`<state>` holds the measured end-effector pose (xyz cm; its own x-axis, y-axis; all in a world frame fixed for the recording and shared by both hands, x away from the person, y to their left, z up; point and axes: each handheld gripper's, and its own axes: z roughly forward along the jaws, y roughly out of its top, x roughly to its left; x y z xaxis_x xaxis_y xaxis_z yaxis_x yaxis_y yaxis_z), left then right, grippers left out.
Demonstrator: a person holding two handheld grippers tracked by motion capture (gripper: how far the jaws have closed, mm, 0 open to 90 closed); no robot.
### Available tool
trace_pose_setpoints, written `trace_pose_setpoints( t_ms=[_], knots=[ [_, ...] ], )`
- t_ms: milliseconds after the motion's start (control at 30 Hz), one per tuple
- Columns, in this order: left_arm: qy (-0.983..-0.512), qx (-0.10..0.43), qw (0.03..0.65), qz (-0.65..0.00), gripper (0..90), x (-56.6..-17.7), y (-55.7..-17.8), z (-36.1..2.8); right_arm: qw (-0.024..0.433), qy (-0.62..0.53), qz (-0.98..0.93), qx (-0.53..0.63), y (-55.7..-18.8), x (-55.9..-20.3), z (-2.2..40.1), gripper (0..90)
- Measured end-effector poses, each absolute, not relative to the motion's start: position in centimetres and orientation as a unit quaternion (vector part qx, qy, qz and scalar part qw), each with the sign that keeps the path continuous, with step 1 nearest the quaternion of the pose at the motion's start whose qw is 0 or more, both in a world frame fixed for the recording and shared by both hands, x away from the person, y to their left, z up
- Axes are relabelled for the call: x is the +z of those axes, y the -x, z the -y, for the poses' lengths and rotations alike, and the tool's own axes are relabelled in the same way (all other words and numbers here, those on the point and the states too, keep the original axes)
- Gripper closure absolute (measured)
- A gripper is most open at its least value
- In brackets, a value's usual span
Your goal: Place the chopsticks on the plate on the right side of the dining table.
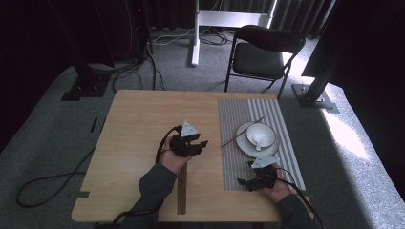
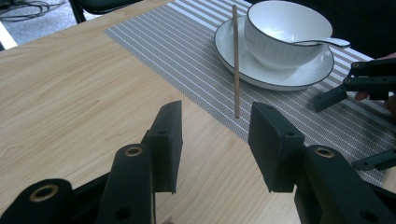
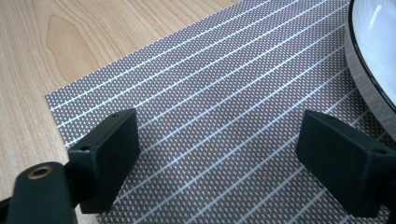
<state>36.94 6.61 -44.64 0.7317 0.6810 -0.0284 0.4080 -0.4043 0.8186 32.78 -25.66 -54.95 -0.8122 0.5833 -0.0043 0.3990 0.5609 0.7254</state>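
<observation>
Two grippers: I'm holding one in each hand, and nothing is gripped in either.
Left gripper (image 2: 215, 140): fingers are spread and empty, hanging over the bare bench (image 1: 143, 124), and I'm pointing them at the chopstick's near end, I guess for an easy grab.
Chopstick (image 2: 236, 60): it's lying on the striped placemat (image 2: 177, 51), far end propped on the plate (image 2: 275, 77) rim, just beside the bowl (image 2: 285, 32).
Spoon (image 2: 322, 43): sitting in the bowl, handle sticking out over the rim.
Right gripper (image 3: 224, 158): fingers released wide, hovering over the placemat's near corner beside the plate, probably to stay clear of the left gripper.
</observation>
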Motion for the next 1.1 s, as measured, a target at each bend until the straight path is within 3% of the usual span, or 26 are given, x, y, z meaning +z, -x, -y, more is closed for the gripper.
trace_pose_setpoints(
  t_ms=[1100],
  knots=[
    [-0.814, 0.152, 0.419, -0.373, 54.6, -47.3, -35.0, -10.5, 0.121, -0.283, -0.874, 0.375, -32.7, -54.9, 25.6, 12.5]
  ],
)
